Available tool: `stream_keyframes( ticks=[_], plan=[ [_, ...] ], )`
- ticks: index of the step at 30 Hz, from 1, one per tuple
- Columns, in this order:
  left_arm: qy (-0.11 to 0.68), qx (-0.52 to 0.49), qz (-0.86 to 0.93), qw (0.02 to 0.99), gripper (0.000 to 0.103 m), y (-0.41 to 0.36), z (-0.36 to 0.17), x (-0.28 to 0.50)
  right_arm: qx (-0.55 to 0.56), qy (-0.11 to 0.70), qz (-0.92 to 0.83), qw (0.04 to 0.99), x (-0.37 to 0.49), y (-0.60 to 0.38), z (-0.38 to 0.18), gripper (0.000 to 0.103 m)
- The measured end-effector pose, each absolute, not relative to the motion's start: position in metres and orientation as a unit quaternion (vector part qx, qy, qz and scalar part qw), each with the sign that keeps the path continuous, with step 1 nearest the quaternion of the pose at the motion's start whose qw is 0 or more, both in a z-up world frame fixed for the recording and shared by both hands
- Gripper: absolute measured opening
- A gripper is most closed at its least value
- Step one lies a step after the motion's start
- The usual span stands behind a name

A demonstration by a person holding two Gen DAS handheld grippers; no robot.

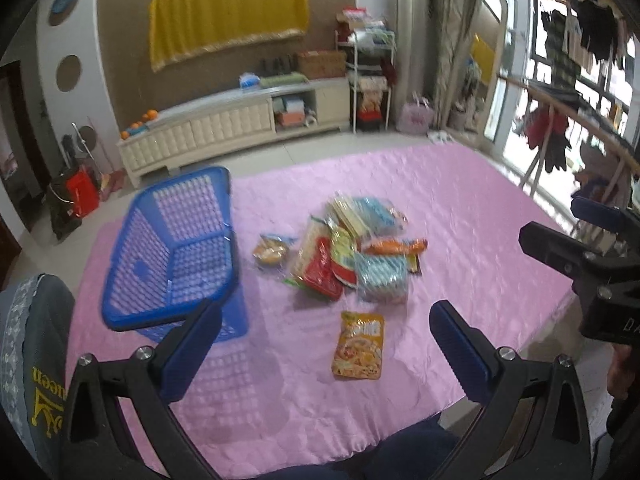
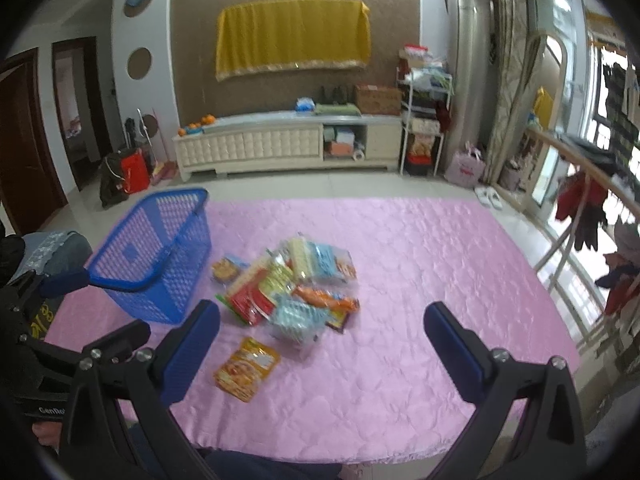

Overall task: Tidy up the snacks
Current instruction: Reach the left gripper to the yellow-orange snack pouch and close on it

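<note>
Pink quilted cover (image 2: 400, 280), snacks (image 2: 288, 284), cabinet (image 2: 288, 144)

A basket (image 2: 160, 256) stands on the left part of the table (image 2: 420, 272). Just right of it lies a pile of snack packets (image 2: 292, 284), near the middle of the table. One single packet (image 2: 246, 368) lies apart, in front of the pile. Behind the table, a cabinet (image 2: 288, 146) stands against the wall.

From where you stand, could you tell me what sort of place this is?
Probably a home living room: a low white TV cabinet below a yellow-draped wall fixture, and laundry on a drying rack by the window.
</note>
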State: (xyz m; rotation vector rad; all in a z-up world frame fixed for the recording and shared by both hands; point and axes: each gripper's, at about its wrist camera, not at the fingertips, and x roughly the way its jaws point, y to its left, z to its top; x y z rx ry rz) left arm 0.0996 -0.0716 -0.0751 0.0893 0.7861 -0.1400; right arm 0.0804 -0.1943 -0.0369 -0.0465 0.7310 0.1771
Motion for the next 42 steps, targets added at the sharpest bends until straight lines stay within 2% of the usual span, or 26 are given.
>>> stream_keyframes(
  ticks=[14,21,29,30,33,35,38,40,42],
  plan=[
    [0.495,0.072,-0.12,0.858,0.103,-0.1,-0.162,0.16,-0.002,0.473,0.058,0.879,0.121,-0.225,-0.143,0.103],
    [0.557,0.086,-0.137,0.815,0.103,-0.11,-0.209,0.192,0.01,0.492,0.055,0.869,0.125,-0.234,-0.16,0.103],
    [0.559,0.137,-0.13,0.807,0.103,-0.117,-0.228,0.194,0.012,0.498,0.054,0.865,0.129,-0.236,-0.17,0.103],
    [0.561,0.142,-0.13,0.806,0.101,-0.118,-0.23,0.194,0.013,0.499,0.054,0.865,0.129,-0.235,-0.171,0.103],
    [0.585,0.122,-0.124,0.792,0.081,-0.113,-0.243,0.198,0.012,0.501,0.054,0.864,0.128,-0.235,-0.173,0.103],
    [0.587,0.093,-0.13,0.793,0.076,-0.107,-0.242,0.198,0.013,0.502,0.053,0.863,0.128,-0.235,-0.175,0.103],
    [0.582,0.103,-0.139,0.794,0.066,-0.11,-0.238,0.19,0.014,0.505,0.051,0.861,0.128,-0.235,-0.177,0.103],
    [0.58,0.114,-0.151,0.792,0.052,-0.117,-0.237,0.181,0.013,0.507,0.051,0.86,0.129,-0.234,-0.178,0.103],
    [0.575,0.129,-0.167,0.791,0.045,-0.124,-0.237,0.176,0.015,0.507,0.052,0.86,0.13,-0.231,-0.18,0.103]
  ],
)
